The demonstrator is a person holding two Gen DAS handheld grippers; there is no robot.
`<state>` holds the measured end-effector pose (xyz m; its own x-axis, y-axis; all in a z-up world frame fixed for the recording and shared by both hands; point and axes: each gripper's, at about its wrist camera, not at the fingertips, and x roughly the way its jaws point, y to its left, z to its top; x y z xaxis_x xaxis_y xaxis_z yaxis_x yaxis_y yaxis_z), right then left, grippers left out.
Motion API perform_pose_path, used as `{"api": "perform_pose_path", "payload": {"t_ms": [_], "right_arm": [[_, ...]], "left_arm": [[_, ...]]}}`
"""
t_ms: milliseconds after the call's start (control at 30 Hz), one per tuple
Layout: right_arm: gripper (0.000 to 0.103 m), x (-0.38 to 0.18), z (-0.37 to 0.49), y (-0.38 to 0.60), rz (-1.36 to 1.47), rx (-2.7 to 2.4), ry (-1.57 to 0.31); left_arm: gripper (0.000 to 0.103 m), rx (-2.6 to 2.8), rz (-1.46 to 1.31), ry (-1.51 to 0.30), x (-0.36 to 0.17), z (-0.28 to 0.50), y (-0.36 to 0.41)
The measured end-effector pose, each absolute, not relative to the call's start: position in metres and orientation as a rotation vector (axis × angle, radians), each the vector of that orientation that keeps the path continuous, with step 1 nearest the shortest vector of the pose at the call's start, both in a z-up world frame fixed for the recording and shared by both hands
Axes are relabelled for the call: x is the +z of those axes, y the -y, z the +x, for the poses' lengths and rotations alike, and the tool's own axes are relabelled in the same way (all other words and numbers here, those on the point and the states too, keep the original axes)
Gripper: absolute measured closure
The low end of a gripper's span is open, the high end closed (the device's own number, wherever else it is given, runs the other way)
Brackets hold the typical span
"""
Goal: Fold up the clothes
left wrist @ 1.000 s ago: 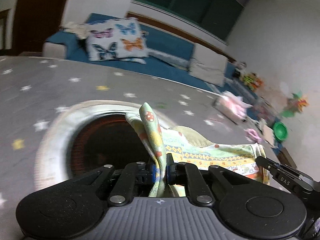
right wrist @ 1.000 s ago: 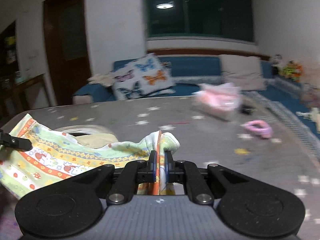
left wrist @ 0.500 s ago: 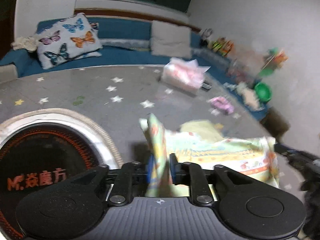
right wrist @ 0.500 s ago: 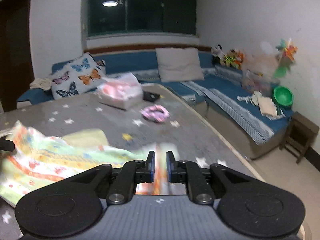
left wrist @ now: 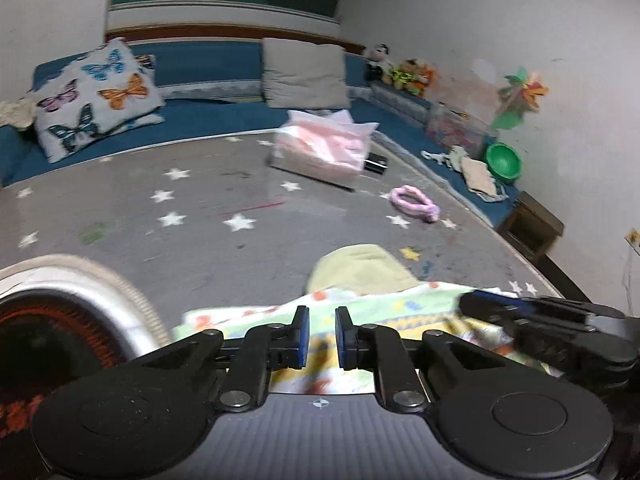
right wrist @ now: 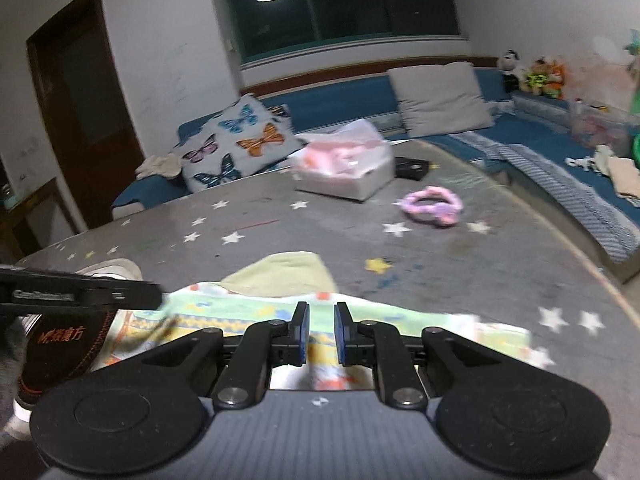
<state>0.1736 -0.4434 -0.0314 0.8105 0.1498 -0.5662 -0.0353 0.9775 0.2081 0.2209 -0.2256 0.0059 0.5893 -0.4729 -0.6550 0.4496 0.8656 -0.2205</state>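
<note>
Both released since a second ago: left gripper (left wrist: 319, 336) and right gripper (right wrist: 319, 333) slightly parted, empty; printed garment (right wrist: 248, 312) flat near table's (right wrist: 460, 264) front edge, fold laid.

Both grippers, a second ago clamped on the cloth (right wrist: 240, 308), now stand parted: left gripper (left wrist: 321, 336), right gripper (right wrist: 321, 334). The cloth lies flat on the counter (right wrist: 460, 264) at 6 o'clock.

A home living room at night. A long blue cushioned corner sofa (right wrist: 560, 184) runs under a dark window (right wrist: 340, 4), carrying a white butterfly-print pillow (right wrist: 240, 144) and a plain grey pillow (right wrist: 440, 98). Stuffed toys (right wrist: 536, 72) line its back, a paper pinwheel (left wrist: 520, 96) leans against the wall, and a grey star-patterned desk (right wrist: 460, 264) fills the foreground.
</note>
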Motion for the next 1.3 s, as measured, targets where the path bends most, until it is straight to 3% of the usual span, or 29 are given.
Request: {"api": "perform_pose_path", "payload": {"t_ms": [300,500,667,1067,1133,1200,1300], "right_arm": [[0.089,-0.053,0.205,0.423,0.156,0.127,-0.669],[0.070,-0.040,0.186,0.412,0.094,0.156,-0.664],[0.069,-0.037,0.152,0.399,0.044,0.200,-0.674],[0.068,-0.038,0.067,0.374,-0.050,0.188,-0.671],[0.051,-0.036,0.058,0.374,-0.022,0.189,-0.665],[0.050,-0.036,0.051,0.372,-0.015,0.179,-0.656],[0.034,-0.038,0.043,0.369,-0.016,0.148,-0.637]], "left_arm": [[0.089,-0.538,-0.020,-0.833,-0.020,0.245,0.241],[0.088,-0.539,-0.017,-0.823,-0.019,0.236,0.233],[0.078,-0.552,0.022,-0.796,-0.014,0.205,0.225],[0.068,-0.536,0.100,-0.748,-0.020,0.128,0.199],[0.062,-0.524,0.086,-0.744,-0.018,0.120,0.193],[0.051,-0.512,0.072,-0.737,-0.015,0.113,0.187],[0.041,-0.491,0.071,-0.727,-0.012,0.102,0.181]]}}
